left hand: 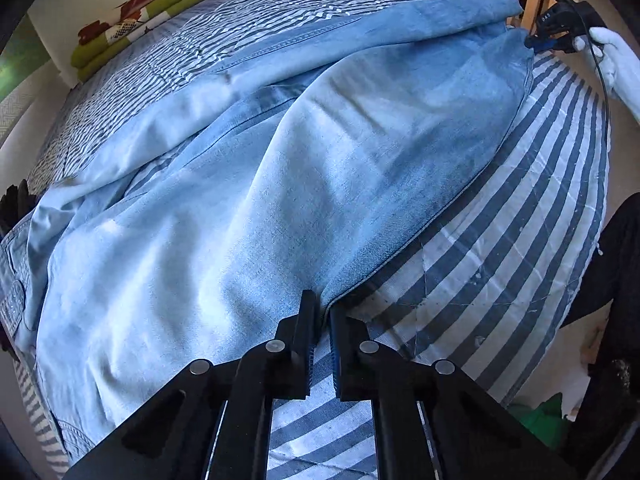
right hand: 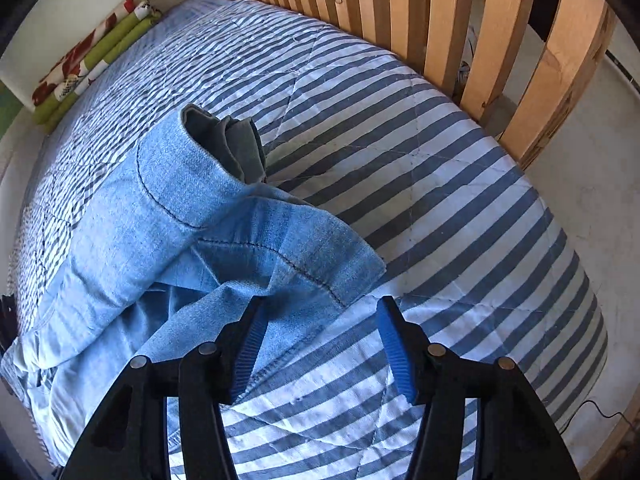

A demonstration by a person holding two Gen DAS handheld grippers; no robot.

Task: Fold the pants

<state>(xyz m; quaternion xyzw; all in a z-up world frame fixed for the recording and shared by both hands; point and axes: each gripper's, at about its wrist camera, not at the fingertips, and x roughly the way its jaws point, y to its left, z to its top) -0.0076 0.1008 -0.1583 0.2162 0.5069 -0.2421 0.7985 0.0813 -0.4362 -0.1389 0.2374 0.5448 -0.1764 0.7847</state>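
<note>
Jeans are lying across the striped quilt in the left wrist view, the left gripper pinching their near edge with jaws pressed almost together. In the right wrist view, the right gripper is hanging spread over the hem, its pads not pressing the denim.

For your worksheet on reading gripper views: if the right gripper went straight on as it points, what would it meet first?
Probably the jeans' hem, lying just ahead between the right gripper's open jaws; depth is uncertain.
</note>
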